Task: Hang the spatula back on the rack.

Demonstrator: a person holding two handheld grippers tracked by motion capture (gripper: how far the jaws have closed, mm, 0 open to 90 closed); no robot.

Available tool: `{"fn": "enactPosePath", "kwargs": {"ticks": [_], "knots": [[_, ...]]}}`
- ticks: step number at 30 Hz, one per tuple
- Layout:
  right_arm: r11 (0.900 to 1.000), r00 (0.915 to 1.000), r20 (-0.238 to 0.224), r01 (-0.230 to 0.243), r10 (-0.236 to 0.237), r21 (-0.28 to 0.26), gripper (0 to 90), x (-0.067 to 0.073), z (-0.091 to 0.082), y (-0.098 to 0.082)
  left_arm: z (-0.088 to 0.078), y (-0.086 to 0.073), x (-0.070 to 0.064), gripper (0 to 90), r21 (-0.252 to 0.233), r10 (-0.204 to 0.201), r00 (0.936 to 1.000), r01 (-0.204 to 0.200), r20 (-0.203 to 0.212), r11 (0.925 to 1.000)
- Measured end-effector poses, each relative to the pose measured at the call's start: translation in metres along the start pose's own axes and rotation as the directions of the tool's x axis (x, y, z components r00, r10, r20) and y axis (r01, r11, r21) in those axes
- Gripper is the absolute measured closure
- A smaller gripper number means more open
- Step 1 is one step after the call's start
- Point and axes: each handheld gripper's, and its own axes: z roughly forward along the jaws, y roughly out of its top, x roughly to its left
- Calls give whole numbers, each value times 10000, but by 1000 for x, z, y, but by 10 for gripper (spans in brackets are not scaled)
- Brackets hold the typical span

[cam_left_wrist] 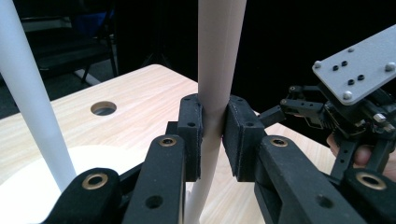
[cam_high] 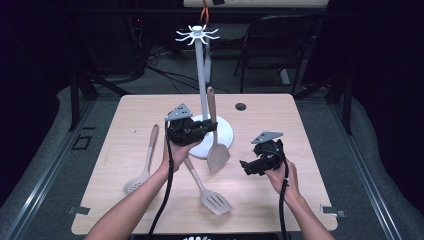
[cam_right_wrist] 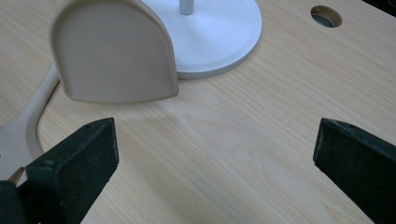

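Observation:
A beige solid spatula hangs upright, handle (cam_left_wrist: 215, 70) up and blade (cam_high: 218, 157) just above the table, with my left gripper (cam_high: 211, 126) shut on the handle. In the left gripper view the two pads (cam_left_wrist: 191, 135) press the handle from both sides. The spatula is beside the white utensil stand, whose pole (cam_high: 201, 75) carries a ring of hooks (cam_high: 198, 34) and rises from a round base (cam_high: 223, 134). My right gripper (cam_high: 244, 165) is open, low at the right, its jaws wide apart (cam_right_wrist: 215, 154) and pointing at the blade (cam_right_wrist: 114, 51).
A slotted spatula (cam_high: 215, 201) lies near the table's front middle and a slotted spoon (cam_high: 136, 184) lies at the left. A round hole (cam_high: 241, 106) is in the tabletop behind the stand. A chair (cam_high: 280, 40) stands beyond the table.

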Motion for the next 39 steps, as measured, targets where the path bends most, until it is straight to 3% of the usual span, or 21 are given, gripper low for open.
{"fn": "enactPosePath", "kwargs": {"ticks": [11, 39], "knots": [[10000, 10000, -13, 37, -37, 39, 2, 2, 2, -1, -2, 16, 13, 777, -253, -11, 10000, 12, 51, 9997], [9998, 9997, -151, 171, -169, 125, 8, 0, 4, -2, -4, 67, 28, 776, -312, 739, 9972, -742, -109, 9968]]}}
